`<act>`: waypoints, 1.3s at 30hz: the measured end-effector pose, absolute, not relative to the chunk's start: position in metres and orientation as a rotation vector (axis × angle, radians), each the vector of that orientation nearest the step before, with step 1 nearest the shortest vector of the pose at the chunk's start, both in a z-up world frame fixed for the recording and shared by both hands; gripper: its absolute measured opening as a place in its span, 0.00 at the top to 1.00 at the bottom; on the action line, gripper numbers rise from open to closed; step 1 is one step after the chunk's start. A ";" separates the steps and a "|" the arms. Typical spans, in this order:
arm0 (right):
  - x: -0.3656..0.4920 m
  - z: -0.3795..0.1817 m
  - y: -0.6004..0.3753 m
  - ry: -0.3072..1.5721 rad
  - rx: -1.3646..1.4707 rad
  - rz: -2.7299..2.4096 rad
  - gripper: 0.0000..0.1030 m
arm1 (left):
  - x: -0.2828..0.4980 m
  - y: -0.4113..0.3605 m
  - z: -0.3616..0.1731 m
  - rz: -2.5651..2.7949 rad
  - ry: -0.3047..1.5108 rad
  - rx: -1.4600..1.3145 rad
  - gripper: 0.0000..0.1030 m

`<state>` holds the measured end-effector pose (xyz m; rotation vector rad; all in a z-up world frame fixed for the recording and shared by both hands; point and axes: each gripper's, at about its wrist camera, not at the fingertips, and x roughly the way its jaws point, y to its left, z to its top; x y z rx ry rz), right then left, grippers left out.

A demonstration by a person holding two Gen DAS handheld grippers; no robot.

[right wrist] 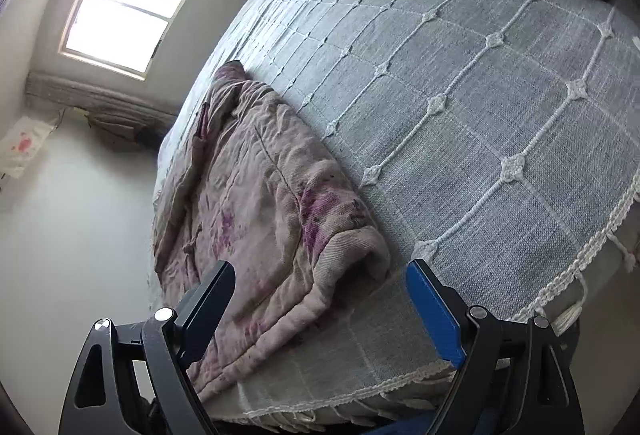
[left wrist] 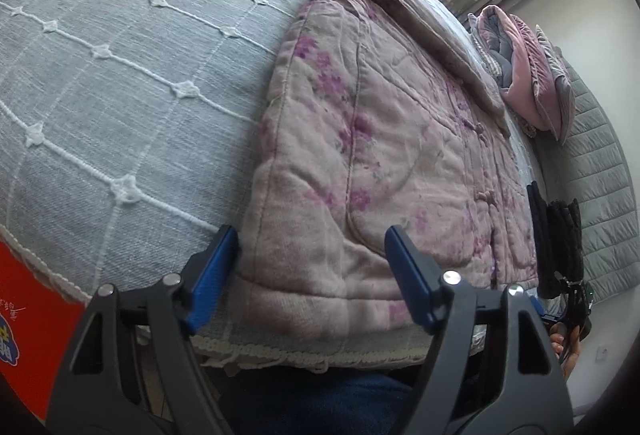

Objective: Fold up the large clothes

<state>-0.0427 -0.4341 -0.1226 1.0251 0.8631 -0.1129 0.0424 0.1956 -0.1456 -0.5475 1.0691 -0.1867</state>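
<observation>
Where the jacket lies: the padded pink floral jacket (left wrist: 384, 139) is spread flat on the grey bedspread (left wrist: 120, 83), along the near edge of the bed.
Left gripper (left wrist: 312, 255): jaws well apart, straddling one bottom corner of the jacket; the left blue pad (left wrist: 212, 275) sits against the jacket's side edge, the right pad (left wrist: 412, 283) over the hem; no squeeze on the cloth is visible.
Right gripper (right wrist: 320, 295): jaws wide apart, over the jacket's other near corner; the dark pad (right wrist: 204, 311) is above the cloth, the blue pad (right wrist: 436, 315) beside the jacket over bare bedspread; nothing is clamped.
Beyond the jacket: pink and grey pillows (left wrist: 528, 71); a dark folded garment (left wrist: 556, 243) lies just beside the jacket.
Hard to make out: whether either pad truly touches the cloth; the jacket's far sleeve is bunched and cut from clear sight in the right wrist view; an orange box (left wrist: 28, 315) is cropped at the left view's edge.
</observation>
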 end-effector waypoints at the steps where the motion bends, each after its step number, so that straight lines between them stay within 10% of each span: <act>1: -0.044 -0.122 -0.432 0.864 1.042 -0.106 0.14 | 0.042 0.197 -0.145 -0.192 1.068 -0.557 0.26; 19: 0.013 -0.148 -0.409 0.910 0.837 0.038 0.15 | 0.049 0.185 -0.150 -0.180 1.038 -0.579 0.26; 30: 0.034 -0.166 -0.404 0.871 0.900 0.167 0.48 | 0.063 0.176 -0.154 -0.175 0.988 -0.675 0.27; 35: 0.042 -0.168 -0.399 0.891 0.856 0.138 0.66 | 0.066 0.180 -0.162 -0.088 0.990 -0.695 0.67; 39: 0.044 -0.172 -0.398 0.899 0.888 0.145 0.83 | 0.062 0.186 -0.163 -0.104 0.984 -0.747 0.78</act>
